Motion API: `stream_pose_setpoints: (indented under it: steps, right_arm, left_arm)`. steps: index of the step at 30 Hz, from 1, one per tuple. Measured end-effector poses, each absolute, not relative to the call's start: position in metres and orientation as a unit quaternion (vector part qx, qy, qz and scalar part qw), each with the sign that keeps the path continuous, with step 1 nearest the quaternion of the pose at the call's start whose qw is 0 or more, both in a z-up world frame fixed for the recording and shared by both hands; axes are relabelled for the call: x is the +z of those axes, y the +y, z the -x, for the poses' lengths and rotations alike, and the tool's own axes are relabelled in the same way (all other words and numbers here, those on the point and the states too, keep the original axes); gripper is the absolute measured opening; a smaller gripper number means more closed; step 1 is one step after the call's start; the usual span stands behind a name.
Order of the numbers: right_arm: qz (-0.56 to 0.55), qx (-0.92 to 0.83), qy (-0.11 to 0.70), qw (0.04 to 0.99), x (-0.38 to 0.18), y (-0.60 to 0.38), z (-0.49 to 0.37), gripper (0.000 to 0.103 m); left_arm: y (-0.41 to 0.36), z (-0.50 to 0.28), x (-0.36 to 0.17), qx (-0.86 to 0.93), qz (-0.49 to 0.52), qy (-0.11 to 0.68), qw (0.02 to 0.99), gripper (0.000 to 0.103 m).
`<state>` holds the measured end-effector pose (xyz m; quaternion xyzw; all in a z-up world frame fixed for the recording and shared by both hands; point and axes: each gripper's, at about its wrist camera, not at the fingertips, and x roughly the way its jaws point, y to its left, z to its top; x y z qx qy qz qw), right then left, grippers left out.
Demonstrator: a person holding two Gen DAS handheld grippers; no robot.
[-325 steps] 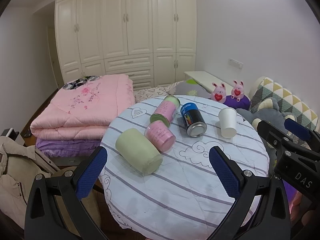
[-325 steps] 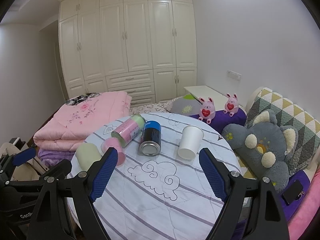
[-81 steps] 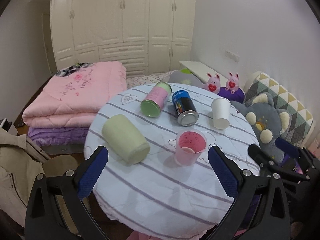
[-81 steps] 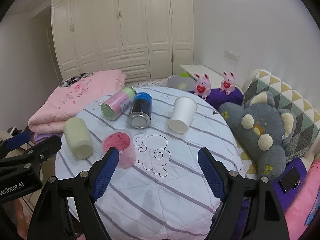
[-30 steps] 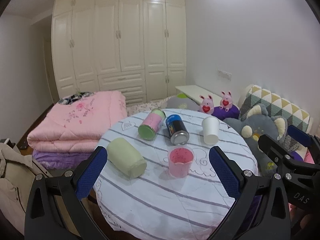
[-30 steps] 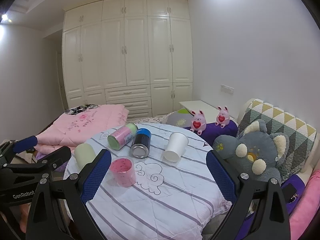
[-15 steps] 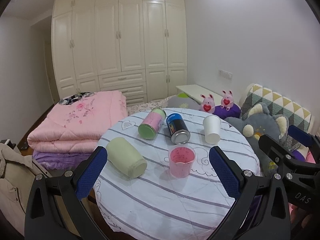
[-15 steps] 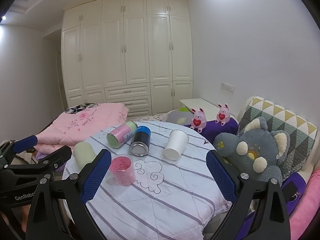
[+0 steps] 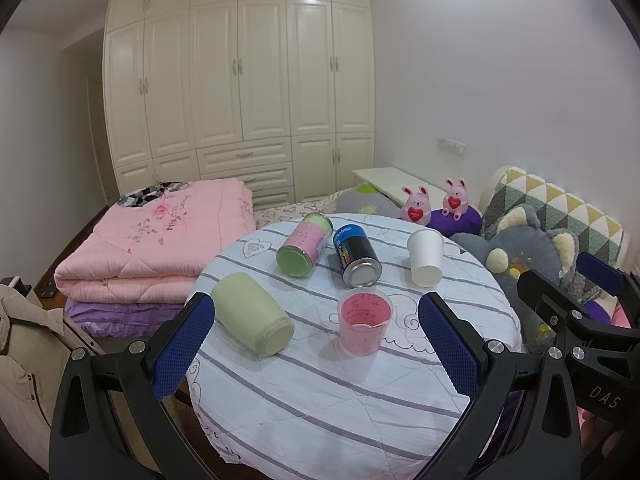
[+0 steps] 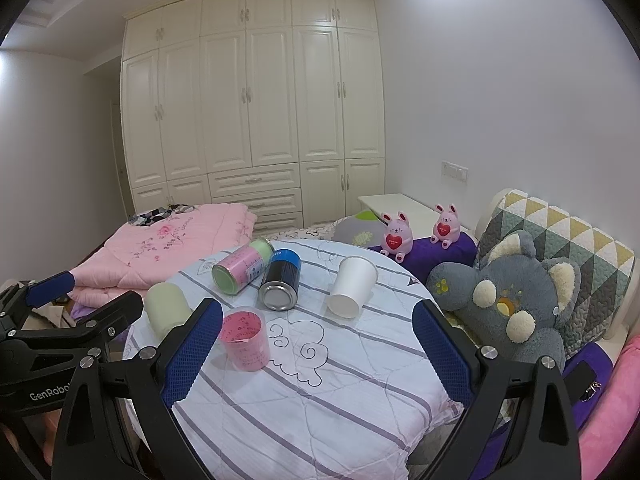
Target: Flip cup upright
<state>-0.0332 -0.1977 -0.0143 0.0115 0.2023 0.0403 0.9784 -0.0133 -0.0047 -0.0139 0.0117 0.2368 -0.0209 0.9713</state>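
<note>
A pink translucent cup [image 9: 364, 327] [image 10: 244, 337] stands upright, mouth up, on the round striped table [image 9: 320, 396] [image 10: 320, 392]. My left gripper [image 9: 316, 340] is open and empty, held back from the table's near edge, the cup between and beyond its fingertips. My right gripper [image 10: 316, 348] is open and empty too, with the pink cup just beyond its left finger [image 10: 192, 356]. A pale green cup [image 9: 252, 314] [image 10: 167, 313] lies on its side at the table's left. A white paper cup [image 9: 425, 257] [image 10: 352, 286] stands mouth down at the right.
A pink-and-green can [image 9: 305, 245] [image 10: 240, 266] and a blue-black can [image 9: 356, 260] [image 10: 282, 280] lie on their sides at the table's back. Folded pink quilts [image 9: 156, 244] lie to the left. A grey plush toy [image 10: 512, 300] and pillows are on the right.
Both grippers have drifted slightly; the views sit a little closer to the table than a second ago. The pink cup, lying down 10.8 s ago, stays upright. Nothing on the table has moved.
</note>
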Motion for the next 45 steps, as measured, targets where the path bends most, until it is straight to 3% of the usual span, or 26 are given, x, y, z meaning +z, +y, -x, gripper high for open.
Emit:
stream_pose_setpoints:
  steps: [30,45]
  right_arm:
    - [-0.014,0.034,0.214,0.976,-0.018,-0.203,0.020,0.097]
    - [-0.016,0.034,0.200,0.979,0.005,-0.209,0.010,0.097]
  left_arm:
    - [-0.014,0.003,-0.022,-0.008,-0.020,0.249,0.968,0.103]
    - [-0.021,-0.007,0.003,-0.009,-0.016,0.247,0.969,0.103]
